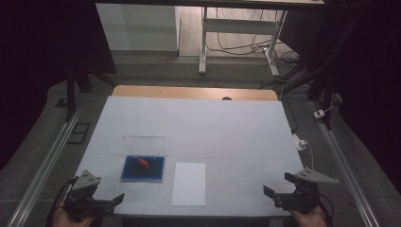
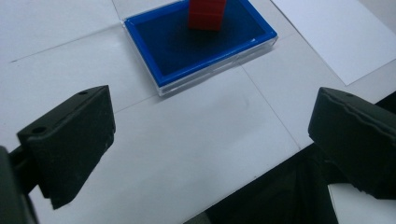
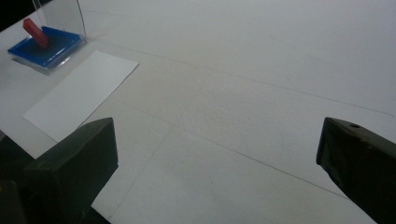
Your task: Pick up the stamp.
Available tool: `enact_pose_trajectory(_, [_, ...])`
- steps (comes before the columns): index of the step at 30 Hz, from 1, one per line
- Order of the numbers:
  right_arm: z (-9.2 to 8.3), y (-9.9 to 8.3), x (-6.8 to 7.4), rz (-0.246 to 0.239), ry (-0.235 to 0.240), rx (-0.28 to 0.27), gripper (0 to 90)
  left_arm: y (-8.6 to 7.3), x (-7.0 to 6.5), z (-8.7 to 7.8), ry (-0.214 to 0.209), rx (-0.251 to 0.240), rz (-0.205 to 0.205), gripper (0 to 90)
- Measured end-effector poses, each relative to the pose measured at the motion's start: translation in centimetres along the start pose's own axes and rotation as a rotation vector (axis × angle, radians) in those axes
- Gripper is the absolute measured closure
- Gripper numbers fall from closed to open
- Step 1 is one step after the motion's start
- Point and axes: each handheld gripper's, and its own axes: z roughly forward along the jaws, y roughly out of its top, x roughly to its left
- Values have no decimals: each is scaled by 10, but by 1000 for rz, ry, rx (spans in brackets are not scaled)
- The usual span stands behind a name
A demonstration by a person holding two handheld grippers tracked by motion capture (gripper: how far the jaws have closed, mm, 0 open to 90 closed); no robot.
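Approach stage: left gripper (image 1: 106, 202) and right gripper (image 1: 279, 195) hover at the table's near edge, jaws apart, empty. Small red block (image 1: 143, 163) sits in an open blue-lined clear plastic case (image 1: 142, 176) at 1 o'clock from the left gripper, beside a white paper sheet (image 1: 189, 183). Next move likely calls for the left gripper to reach forward and straddle the block.

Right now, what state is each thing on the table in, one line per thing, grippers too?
Blue box: open, clear lid standing upright at its far edge.
Red block: inside the blue box.
White sheet: lying flat just right of the box, untouched.
Left gripper: open, holding nothing.
Right gripper: open, holding nothing.
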Motion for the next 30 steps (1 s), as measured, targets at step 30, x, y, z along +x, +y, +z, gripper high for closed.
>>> enact_pose_trajectory(30, [4,1,-1,-44,53,63,0,2,-1,4,-5,38,15,11])
